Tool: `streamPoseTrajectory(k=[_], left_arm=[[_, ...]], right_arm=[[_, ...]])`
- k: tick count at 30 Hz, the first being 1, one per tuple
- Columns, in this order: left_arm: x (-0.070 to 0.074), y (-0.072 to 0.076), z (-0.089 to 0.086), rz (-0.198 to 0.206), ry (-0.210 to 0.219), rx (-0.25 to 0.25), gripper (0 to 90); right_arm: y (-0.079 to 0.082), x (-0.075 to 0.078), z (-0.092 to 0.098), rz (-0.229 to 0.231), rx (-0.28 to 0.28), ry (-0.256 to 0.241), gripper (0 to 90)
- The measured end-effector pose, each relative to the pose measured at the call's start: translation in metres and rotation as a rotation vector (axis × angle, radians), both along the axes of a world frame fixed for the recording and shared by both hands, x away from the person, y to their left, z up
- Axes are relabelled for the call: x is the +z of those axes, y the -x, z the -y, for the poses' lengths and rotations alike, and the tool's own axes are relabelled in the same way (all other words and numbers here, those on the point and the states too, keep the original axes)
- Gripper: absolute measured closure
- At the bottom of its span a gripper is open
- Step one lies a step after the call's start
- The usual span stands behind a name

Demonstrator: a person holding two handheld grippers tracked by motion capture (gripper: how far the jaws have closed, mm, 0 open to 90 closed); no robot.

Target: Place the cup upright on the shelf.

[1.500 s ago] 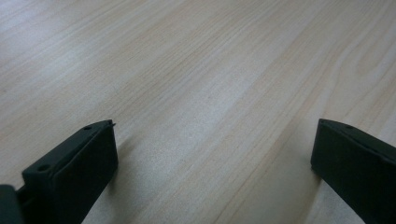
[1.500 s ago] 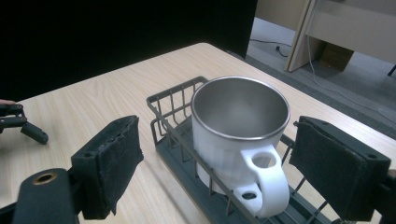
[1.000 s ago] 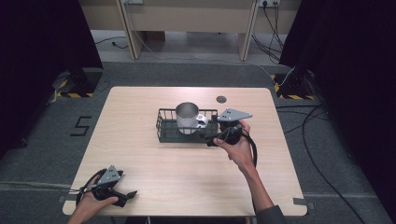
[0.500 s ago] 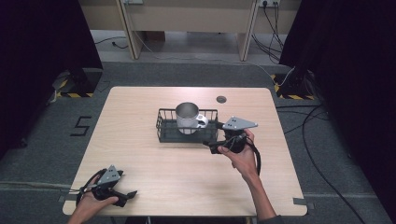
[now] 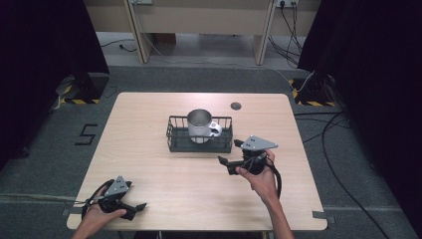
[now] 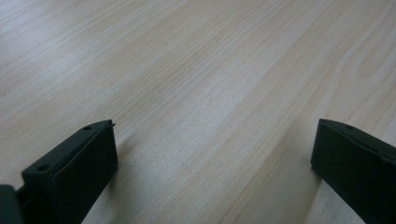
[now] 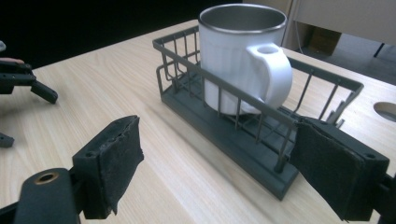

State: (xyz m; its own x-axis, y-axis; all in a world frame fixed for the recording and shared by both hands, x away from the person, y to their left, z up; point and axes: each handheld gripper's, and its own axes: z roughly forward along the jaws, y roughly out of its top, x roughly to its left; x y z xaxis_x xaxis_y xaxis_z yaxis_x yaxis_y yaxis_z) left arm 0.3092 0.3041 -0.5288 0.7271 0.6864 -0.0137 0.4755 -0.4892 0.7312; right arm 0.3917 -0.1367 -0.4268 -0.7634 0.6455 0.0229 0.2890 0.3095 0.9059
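Note:
A white mug (image 5: 200,124) with a steel inside stands upright in a dark wire basket (image 5: 175,141) at the table's middle. My right gripper (image 5: 230,153) hovers just right of and nearer than the basket, open, with nothing between its jaws. In the right gripper view the mug (image 7: 243,56) turns its handle toward the camera. There the basket (image 7: 233,144) lies just beyond the right gripper (image 7: 219,172), clear of both pads. My left gripper (image 5: 135,195) rests at the near left corner, open. In its own view the left gripper (image 6: 210,158) frames bare wood.
A round cable hole (image 5: 236,105) sits in the table (image 5: 149,164) behind the basket to the right. In the right gripper view, the left gripper (image 7: 25,84) appears far off at the left. Cables lie on the floor to the right of the table.
My right gripper has drawn back from the basket's right end toward the near side, away from the mug. The left gripper, the mug and the basket have stayed put.

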Motion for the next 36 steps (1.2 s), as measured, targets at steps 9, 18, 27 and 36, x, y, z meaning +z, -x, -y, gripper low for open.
streamPoseTrajectory(k=[9,18,27,36], left_arm=[[0.0,0.0,0.0,0.0,0.0,0.0,0.0],[0.0,0.0,0.0,0.0,-0.001,0.0,0.0],[0.0,0.0,0.0,0.0,0.0,0.0,0.0],[0.0,0.0,0.0,0.0,-0.001,0.0,0.0]], right_arm=[[0.013,-0.011,0.008,-0.01,-0.013,0.002,16.0],[0.023,-0.02,0.011,-0.01,-0.022,-0.002,16.1],[0.035,-0.032,0.013,-0.019,-0.023,-0.008,16.0],[0.042,-0.043,0.014,-0.039,-0.023,0.003,15.9]])
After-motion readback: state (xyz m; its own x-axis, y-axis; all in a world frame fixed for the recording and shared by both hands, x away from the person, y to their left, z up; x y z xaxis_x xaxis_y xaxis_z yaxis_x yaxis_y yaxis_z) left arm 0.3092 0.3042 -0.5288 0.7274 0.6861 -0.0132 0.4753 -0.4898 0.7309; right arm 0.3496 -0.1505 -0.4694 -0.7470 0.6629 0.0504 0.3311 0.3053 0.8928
